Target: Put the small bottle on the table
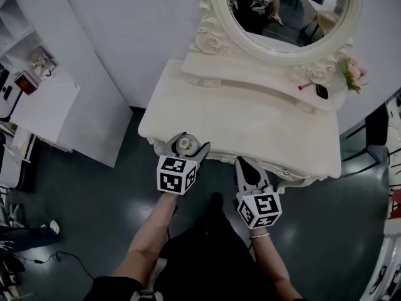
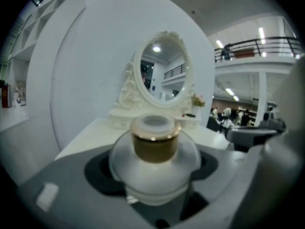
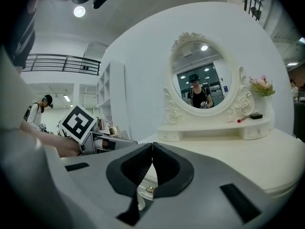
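A small round white bottle (image 1: 185,145) with a gold collar and a white cap sits upright between the jaws of my left gripper (image 1: 186,148), which is shut on its body. It is at the front left edge of the white dressing table (image 1: 250,127); I cannot tell whether it touches the top. In the left gripper view the bottle (image 2: 153,149) fills the space between the jaws. My right gripper (image 1: 246,166) is shut on nothing, just off the table's front edge, to the right of the left one. The right gripper view shows its jaws (image 3: 152,149) closed together.
An oval mirror (image 1: 285,11) in a carved frame stands at the table's back on a raised shelf (image 1: 250,80). On that shelf are pink flowers (image 1: 353,74), a red stick (image 1: 305,86) and a small black item (image 1: 321,91). A white shelf unit (image 1: 37,99) stands left.
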A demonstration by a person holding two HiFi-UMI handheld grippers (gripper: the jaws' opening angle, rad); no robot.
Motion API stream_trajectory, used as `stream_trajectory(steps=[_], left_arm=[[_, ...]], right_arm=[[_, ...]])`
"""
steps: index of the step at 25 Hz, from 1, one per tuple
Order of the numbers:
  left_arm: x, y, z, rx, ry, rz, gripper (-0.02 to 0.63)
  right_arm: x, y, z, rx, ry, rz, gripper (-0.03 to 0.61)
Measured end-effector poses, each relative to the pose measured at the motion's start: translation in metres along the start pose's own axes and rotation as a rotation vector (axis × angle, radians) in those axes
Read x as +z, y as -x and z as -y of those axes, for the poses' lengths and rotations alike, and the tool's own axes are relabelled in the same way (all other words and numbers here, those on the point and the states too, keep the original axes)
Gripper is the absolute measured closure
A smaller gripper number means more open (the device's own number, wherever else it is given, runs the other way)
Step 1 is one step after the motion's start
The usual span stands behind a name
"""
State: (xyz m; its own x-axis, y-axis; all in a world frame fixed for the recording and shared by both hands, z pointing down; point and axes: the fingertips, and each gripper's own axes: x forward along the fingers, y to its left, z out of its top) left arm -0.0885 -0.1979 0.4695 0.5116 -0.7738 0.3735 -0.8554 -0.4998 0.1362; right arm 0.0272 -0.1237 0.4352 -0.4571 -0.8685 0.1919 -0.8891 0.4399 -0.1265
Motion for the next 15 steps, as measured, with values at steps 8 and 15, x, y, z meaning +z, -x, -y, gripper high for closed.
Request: stream_trajectory(steps=[8, 15], left_arm=[[-0.004, -0.067, -0.017, 0.025, 0.001, -0.035, 0.276], [-0.002, -0.118, -0.029, 0.048, 0.013, -0.056, 0.276]], right_arm=[[-0.003, -0.038, 0.030, 0.031, -0.007, -0.024, 0.574], [-0.004, -0.061, 0.056, 0.046, -0.005, -0.054, 0.574]])
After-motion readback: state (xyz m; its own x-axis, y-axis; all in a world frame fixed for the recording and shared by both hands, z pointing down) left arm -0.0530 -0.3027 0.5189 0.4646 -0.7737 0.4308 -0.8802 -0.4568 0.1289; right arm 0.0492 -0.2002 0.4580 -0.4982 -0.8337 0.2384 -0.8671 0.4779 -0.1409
